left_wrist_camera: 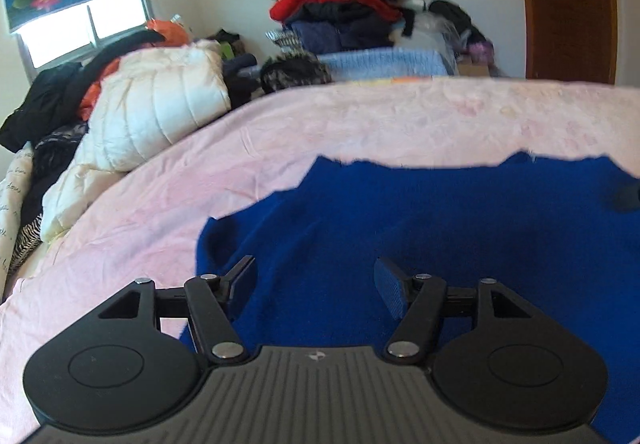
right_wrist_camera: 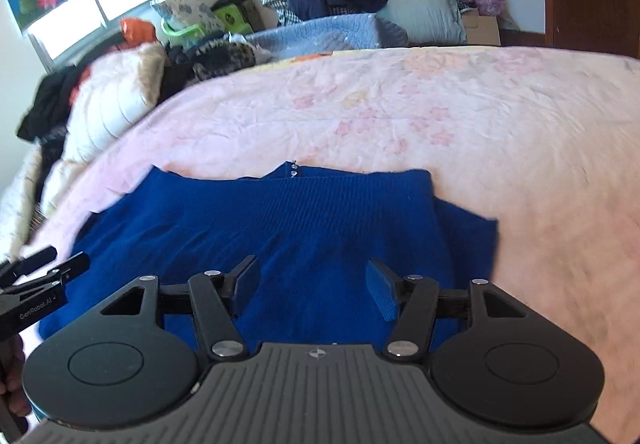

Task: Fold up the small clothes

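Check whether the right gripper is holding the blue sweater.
No, the right gripper is open above the blue sweater, with nothing pinched.

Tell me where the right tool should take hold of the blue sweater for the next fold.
Probably the right flap of the blue sweater, at its outer edge. That edge lies free on the pink bedspread, so the right tool, jaws open, can come in from the right side, low, and pinch it.

A blue knit sweater [right_wrist_camera: 280,228] is spread flat on the pink bedspread [right_wrist_camera: 460,116], small buttons seen at its far edge.
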The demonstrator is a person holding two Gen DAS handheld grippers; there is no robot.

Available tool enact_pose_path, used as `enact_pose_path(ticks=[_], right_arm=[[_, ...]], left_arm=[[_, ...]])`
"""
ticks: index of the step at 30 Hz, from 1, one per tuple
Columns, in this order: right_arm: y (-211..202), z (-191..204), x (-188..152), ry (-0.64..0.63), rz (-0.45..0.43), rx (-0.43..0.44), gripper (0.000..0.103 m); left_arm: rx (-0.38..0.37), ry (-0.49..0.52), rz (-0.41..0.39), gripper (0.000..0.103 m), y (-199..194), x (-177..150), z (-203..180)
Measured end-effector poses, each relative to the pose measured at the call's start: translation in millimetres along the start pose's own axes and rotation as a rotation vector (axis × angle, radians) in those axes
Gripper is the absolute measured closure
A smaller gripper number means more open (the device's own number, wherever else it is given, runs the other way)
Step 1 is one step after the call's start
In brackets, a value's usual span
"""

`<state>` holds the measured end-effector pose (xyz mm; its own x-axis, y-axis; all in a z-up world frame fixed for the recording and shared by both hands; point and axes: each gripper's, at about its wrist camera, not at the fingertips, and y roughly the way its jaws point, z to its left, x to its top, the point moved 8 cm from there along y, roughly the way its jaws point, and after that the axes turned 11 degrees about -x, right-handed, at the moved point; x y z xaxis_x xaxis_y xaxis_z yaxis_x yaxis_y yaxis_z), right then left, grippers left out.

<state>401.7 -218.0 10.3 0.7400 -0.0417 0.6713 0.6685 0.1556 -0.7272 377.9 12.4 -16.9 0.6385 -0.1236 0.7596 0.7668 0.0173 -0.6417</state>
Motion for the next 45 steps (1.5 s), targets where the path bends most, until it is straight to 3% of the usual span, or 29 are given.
enact_pose_path(ticks=[1,3,6,9,11,13,16,18,22,24,30,32,34,35,36,41,43,45], right_arm=[[11,4,-1,-0.045,0.010,-0.035,0.040],[28,5,-6,-0.114,0.043,-0.099,0.039],[32,0,-14,-0.112,0.022,-0.070,0.036],[32,-2,-14,-0.107,0.004,-0.059,0.035],[28,0,-14,-0.113,-0.020,-0.084,0.035],[8,-3,-16,-0.060,-0.061,-0.116,0.032],[-38,1,-32,0.024,-0.148,0.026,0.028],[-55,8,-51,0.013,-0.169,0.073,0.020],[-42,17,-89,-0.063,-0.117,-0.003,0.021],[-41,18,-96,-0.052,-0.155,0.000,0.017],[-41,23,-105,-0.068,-0.194,0.021,0.006],[-42,21,-104,-0.053,-0.193,0.047,0.005],[-42,17,-103,-0.023,-0.195,0.077,0.004],[-42,16,-102,-0.009,-0.197,0.090,0.004],[-43,15,-102,0.002,-0.198,0.099,0.004],[-44,15,-103,0.017,-0.199,0.119,0.003],[-44,15,-103,0.023,-0.199,0.126,0.002],[-44,13,-103,0.033,-0.200,0.136,0.002]], left_arm=[[0.005,0.001,0.061,0.037,15,-6,2],[-0.021,-0.047,0.046,0.032,22,-14,11],[-0.074,-0.112,0.048,0.030,23,-18,20],[-0.076,-0.162,0.024,0.026,20,-18,26],[-0.070,-0.279,-0.024,0.028,-1,-19,39],[-0.144,-0.446,-0.096,0.028,-35,-24,56],[-0.230,-0.719,-0.177,0.024,-80,-50,80],[-0.244,-0.849,-0.158,0.024,-93,-73,86],[-0.249,-0.979,-0.068,0.025,-92,-104,80],[-0.263,-0.997,-0.026,0.025,-83,-110,76],[-0.237,-1.068,-0.103,0.025,-67,-104,88],[-0.216,-1.047,-0.107,0.026,-60,-97,89],[-0.144,-0.991,-0.090,0.049,-54,-91,88],[-0.117,-0.973,-0.074,0.071,-50,-90,87],[-0.089,-0.964,-0.066,0.081,-48,-91,88],[-0.019,-0.916,-0.061,0.095,-52,-87,83],[0.025,-0.831,-0.087,0.096,-61,-77,74],[0.057,-0.660,-0.135,0.097,-72,-56,55]])
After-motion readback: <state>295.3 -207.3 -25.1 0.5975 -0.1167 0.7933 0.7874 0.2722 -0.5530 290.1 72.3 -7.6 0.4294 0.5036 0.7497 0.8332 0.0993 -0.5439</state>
